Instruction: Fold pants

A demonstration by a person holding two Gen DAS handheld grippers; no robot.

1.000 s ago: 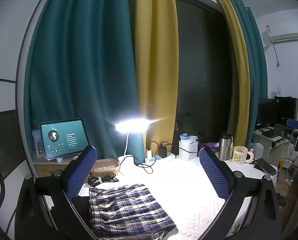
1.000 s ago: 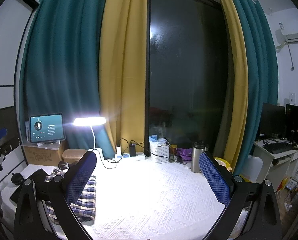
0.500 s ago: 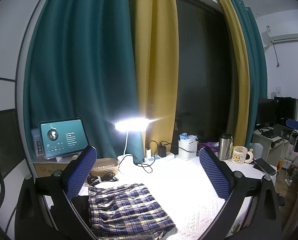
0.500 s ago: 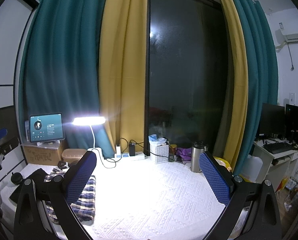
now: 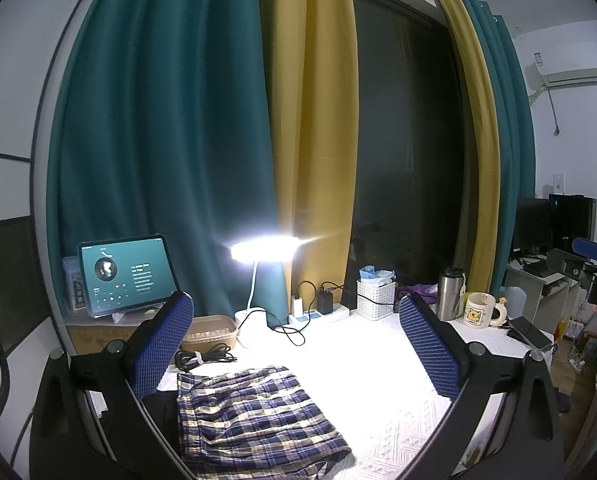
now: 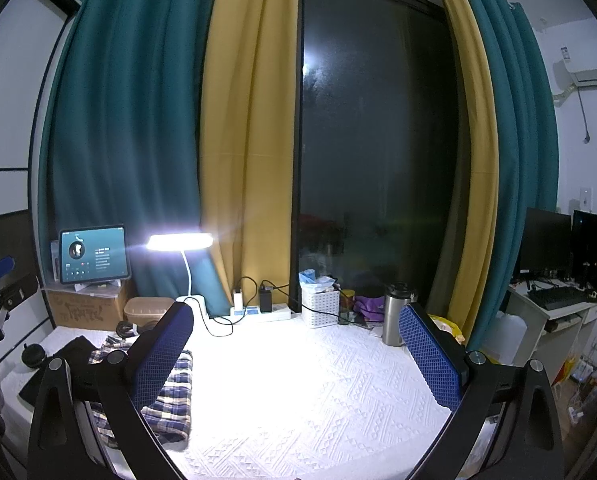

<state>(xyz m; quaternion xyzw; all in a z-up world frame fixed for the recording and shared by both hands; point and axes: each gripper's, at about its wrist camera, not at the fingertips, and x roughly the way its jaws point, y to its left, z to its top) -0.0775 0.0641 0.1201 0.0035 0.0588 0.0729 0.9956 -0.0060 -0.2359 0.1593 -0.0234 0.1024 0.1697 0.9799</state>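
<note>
A white textured tabletop (image 6: 318, 392) fills the foreground below teal and yellow curtains (image 5: 202, 128) and a dark window. The plaid pants (image 5: 254, 412) lie in a compact folded stack at the tabletop's near left corner, beside a dark garment (image 6: 70, 356) at the left edge. The left hand-held gripper (image 5: 298, 344) hangs above the stack with its jaws spread wide and nothing between them; the right hand-held gripper (image 6: 294, 356) hovers over bare cloth at the tabletop's middle, equally wide and empty.

The fold looks largely finished. Judging by the stack's uneven near edge, what remains is probably squaring and flattening: coming down on opposite edges of the stack, pinching through all layers and pressing outward should keep the plaid from sliding apart.

The middle and right of the tabletop offer free room. The far edge is crowded: a tablet (image 5: 126, 276) on a cardboard box at the left corner, a lit desk lamp (image 5: 264, 250), a white basket (image 5: 376, 300), a power strip (image 5: 318, 314) with trailing leads, a steel flask (image 5: 449, 294) and a mug (image 5: 478, 310). A coiled cable (image 5: 204, 358) lies just behind the pants and could snag a jaw.
</note>
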